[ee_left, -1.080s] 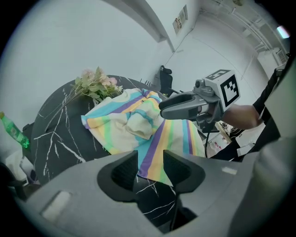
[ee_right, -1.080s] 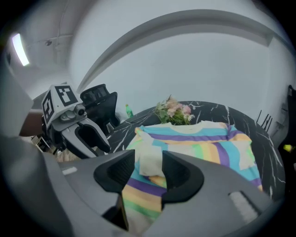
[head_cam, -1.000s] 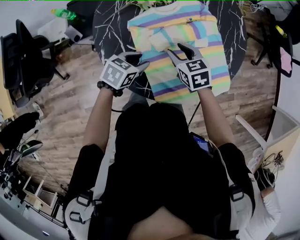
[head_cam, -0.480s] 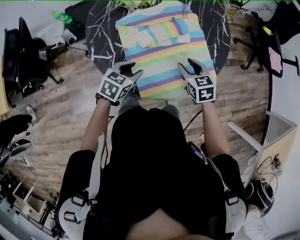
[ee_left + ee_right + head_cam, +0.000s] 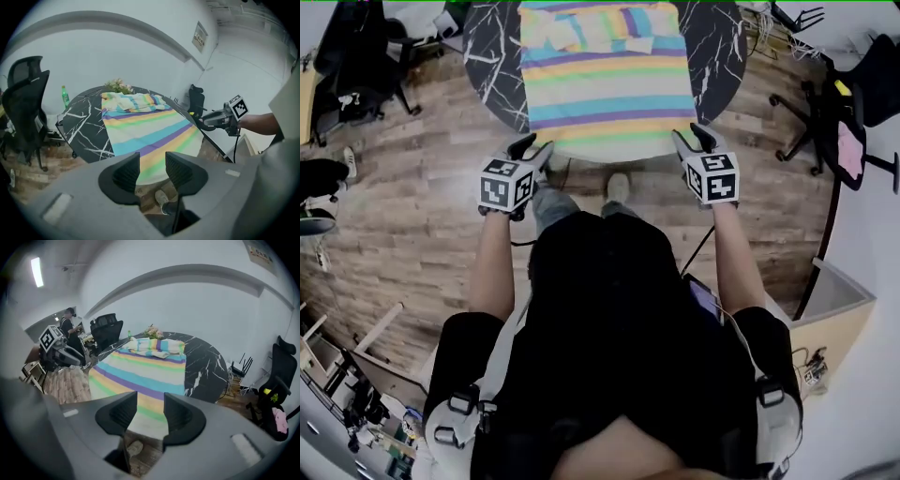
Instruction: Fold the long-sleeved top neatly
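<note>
No brand or lettering can be read anywhere. A small wall sign (image 5: 200,36) at the upper right of the left gripper view and a second sign (image 5: 260,254) in the top right corner of the right gripper view are both too small to make out. The marker cubes (image 5: 506,185) carry only black-and-white squares. The long-sleeved top (image 5: 609,89) lies flat on the round black table (image 5: 492,56) with white marble veins, at the top of the head view. Its collar end is cut off by the frame's upper edge, and its pale hem hangs over the table's near edge. It is striped crosswise in turquoise, purple, yellow and green, with both sleeves folded in across the chest at the far end, where the cloth bunches. The left gripper (image 5: 534,148) hangs just off the hem's left corner and the right gripper (image 5: 694,139) just off its right corner, both over the wooden floor (image 5: 412,216). In each gripper's own view the jaws stand apart and grasp nothing. Through the gaps show only the distant hem and a shoe (image 5: 161,201) below. A green bottle (image 5: 64,96) stands past the table's left side, and flowers (image 5: 117,86) sit at its far rim.
</note>
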### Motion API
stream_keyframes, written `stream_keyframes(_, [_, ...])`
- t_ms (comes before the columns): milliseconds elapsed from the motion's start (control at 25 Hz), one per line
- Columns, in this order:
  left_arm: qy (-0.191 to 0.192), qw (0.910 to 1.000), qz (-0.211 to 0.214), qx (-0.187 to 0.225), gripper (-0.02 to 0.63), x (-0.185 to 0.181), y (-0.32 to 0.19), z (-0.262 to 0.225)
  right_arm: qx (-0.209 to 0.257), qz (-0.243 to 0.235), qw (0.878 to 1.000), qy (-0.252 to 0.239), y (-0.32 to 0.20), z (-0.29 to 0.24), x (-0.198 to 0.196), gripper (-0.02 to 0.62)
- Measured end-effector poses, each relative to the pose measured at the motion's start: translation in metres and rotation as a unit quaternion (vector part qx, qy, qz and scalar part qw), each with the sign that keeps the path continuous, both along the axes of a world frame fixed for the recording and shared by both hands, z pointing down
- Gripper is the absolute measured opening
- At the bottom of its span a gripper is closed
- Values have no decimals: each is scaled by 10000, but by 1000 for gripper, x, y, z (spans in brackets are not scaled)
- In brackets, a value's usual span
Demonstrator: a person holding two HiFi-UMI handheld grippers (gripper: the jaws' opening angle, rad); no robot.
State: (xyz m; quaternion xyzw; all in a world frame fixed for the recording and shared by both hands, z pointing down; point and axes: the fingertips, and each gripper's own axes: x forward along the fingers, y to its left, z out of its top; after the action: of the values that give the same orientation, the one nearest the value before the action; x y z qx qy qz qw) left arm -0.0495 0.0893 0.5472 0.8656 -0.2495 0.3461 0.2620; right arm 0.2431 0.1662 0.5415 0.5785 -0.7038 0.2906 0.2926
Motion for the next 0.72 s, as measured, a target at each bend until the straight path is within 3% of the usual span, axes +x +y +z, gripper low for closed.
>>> stream_keyframes(240, [16, 9971, -715, -253, 184, -30, 25, 24, -238, 131, 9996, -38, 38, 19, 17, 179])
stream_keyframes(360, [224, 9920, -1172, -411, 196, -43, 26, 40, -336, 438, 9982, -228, 50, 30, 27, 179])
stream_keyframes(520, [448, 9930, -983, -482, 237, -39, 22, 63, -387, 936, 9917, -787, 52, 48, 35, 187])
stream_keyframes(720, [757, 9920, -798, -614, 279, -32, 13, 91, -439, 865, 9889, -1123, 45, 59, 31, 261])
